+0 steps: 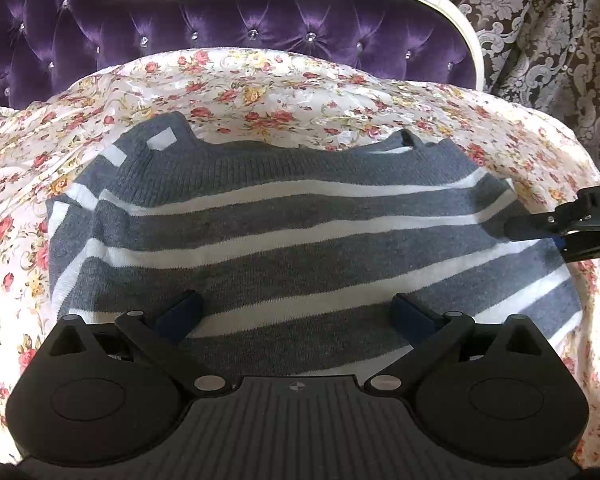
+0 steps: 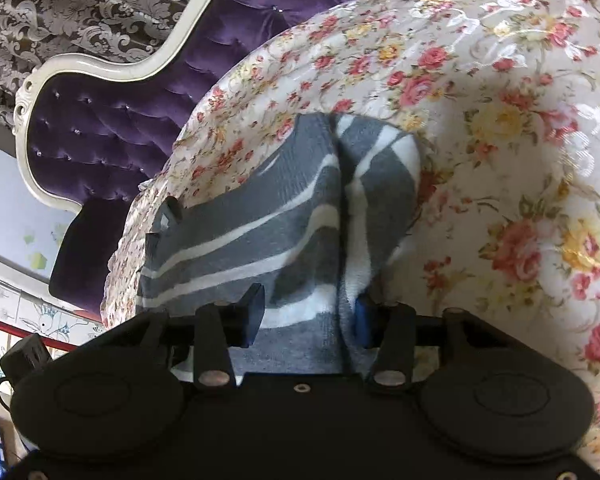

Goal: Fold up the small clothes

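A grey sweater with white stripes (image 1: 284,232) lies spread on a flowered bedspread (image 1: 260,88), its ribbed hem toward the headboard. My left gripper (image 1: 296,316) is open, low over the sweater's near part, fingers wide apart on either side of the cloth. My right gripper (image 1: 516,230) reaches in from the right and pinches the sweater's right edge. In the right wrist view the right gripper (image 2: 308,316) has a thick fold of the sweater (image 2: 260,216) between its blue pads, one pad (image 2: 362,320) pressed against the cloth.
A purple tufted headboard (image 1: 220,32) with a white frame stands behind the bed. Patterned brown curtains (image 1: 548,40) hang at the right. The bedspread (image 2: 500,160) extends wide to the right of the sweater.
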The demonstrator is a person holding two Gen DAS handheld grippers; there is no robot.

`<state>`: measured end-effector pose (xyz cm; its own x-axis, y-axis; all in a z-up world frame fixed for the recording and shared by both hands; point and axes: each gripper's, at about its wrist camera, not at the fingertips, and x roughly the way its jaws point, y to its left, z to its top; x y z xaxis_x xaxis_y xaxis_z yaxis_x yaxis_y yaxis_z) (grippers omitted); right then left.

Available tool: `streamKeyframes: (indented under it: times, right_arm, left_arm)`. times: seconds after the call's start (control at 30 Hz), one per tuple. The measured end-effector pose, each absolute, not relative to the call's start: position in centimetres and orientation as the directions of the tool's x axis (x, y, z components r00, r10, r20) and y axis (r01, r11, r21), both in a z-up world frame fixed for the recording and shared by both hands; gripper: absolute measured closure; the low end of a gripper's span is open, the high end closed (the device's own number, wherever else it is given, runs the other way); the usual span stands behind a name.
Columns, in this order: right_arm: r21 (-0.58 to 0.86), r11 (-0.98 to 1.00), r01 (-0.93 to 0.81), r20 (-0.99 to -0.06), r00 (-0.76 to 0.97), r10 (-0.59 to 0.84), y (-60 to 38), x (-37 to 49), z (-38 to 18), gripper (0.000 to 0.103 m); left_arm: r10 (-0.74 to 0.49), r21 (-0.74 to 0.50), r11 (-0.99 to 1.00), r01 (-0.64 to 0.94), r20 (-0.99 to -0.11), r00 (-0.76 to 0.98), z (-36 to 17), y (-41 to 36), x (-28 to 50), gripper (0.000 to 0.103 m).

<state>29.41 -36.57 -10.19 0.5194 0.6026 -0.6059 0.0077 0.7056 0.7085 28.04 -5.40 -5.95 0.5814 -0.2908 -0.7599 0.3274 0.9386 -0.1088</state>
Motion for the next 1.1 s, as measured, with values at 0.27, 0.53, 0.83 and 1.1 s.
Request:
streamKeyframes:
  times: [0.27, 0.53, 0.83, 1.1]
  right_arm:
    - [0.623, 0.782, -0.031, -0.618, 0.594, 0.516, -35.3, 28.5, -8.7, 0.084]
    - [0.6, 0.8, -0.031, -0.618, 0.617, 0.487, -34.7, 28.6, -8.2, 0.084]
    - [0.517, 0.855, -0.037, -0.638, 0.649, 0.414, -33.0, 28.3, -6.9, 0.084]
    - [0.444, 0.893, -0.078, -0.641, 0.668, 0.378, -29.1, 29.1, -2.4, 0.084]
  left_arm:
    - [-0.291, -0.127, 0.947, 0.294, -0.724, 0.625, -4.1, -4.8, 27.5, 0.024]
    - [-0.288, -0.081, 0.93, 0.359, -0.77, 0.57, -5.3, -6.1, 26.8, 0.023]
    - [-0.312, -0.212, 0.949, 0.232, -0.725, 0.614, -2.7, -0.9, 28.4, 0.024]
    - [-0.25, -0.263, 0.961, 0.084, -0.698, 0.671, -0.2, 5.5, 29.8, 0.024]
